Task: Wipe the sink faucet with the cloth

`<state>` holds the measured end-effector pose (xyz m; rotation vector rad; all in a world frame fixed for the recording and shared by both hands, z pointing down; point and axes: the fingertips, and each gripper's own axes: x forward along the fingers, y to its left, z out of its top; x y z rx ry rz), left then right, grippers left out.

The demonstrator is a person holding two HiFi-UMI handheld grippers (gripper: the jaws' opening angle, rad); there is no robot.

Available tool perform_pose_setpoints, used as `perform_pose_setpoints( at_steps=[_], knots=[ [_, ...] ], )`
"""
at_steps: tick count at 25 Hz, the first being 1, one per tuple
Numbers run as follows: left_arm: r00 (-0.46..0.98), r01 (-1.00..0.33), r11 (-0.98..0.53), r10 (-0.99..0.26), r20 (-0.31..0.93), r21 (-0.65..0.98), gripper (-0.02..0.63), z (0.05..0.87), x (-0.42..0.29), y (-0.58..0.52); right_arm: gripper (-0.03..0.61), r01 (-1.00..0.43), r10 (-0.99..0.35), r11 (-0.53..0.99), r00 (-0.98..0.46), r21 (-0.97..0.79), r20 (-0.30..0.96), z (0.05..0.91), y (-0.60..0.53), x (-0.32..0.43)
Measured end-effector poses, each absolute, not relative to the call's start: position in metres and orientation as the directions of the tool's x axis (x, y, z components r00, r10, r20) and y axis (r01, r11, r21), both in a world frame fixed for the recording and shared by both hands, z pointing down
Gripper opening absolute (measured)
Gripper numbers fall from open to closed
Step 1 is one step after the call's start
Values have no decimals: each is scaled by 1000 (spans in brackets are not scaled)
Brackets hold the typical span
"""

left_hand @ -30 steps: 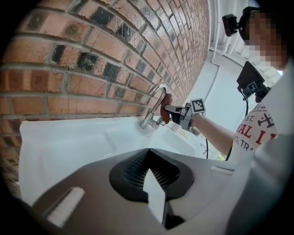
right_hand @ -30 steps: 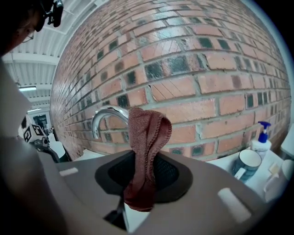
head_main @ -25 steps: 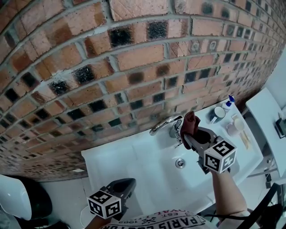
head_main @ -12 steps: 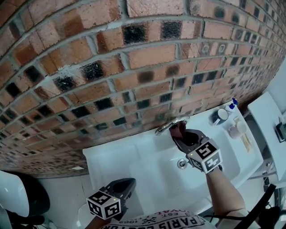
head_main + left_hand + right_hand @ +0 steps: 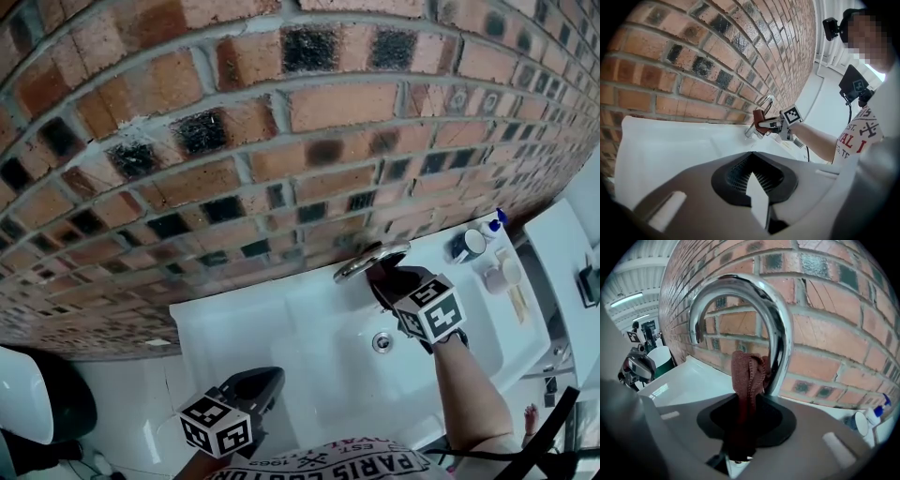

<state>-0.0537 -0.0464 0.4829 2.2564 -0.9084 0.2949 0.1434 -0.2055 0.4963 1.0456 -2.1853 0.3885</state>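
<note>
The chrome faucet arches over the white sink against the brick wall. A dark red cloth sticks up from my right gripper, which is shut on it. The cloth's top rests against the faucet's upright stem. In the head view the right gripper sits right under the faucet. The left gripper view shows the cloth at the faucet from the side. My left gripper hangs low in front of the sink, shut and holding nothing.
A drain lies in the basin below the right gripper. A cup and a soap bottle stand on the sink's right ledge. The brick wall rises directly behind the faucet. A white bin is at the lower left.
My right gripper has moved left and up with the cloth, from beside the faucet to right under its arch. The left gripper has stayed put.
</note>
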Motion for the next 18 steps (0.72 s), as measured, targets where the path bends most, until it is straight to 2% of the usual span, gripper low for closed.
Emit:
perform_pose_setpoints(
  at_steps=[18],
  knots=[
    [742, -670, -542, -527, 415, 508, 5, 474, -54, -46, 91, -822, -638, 570, -441, 2, 632, 473, -206, 152]
  ],
)
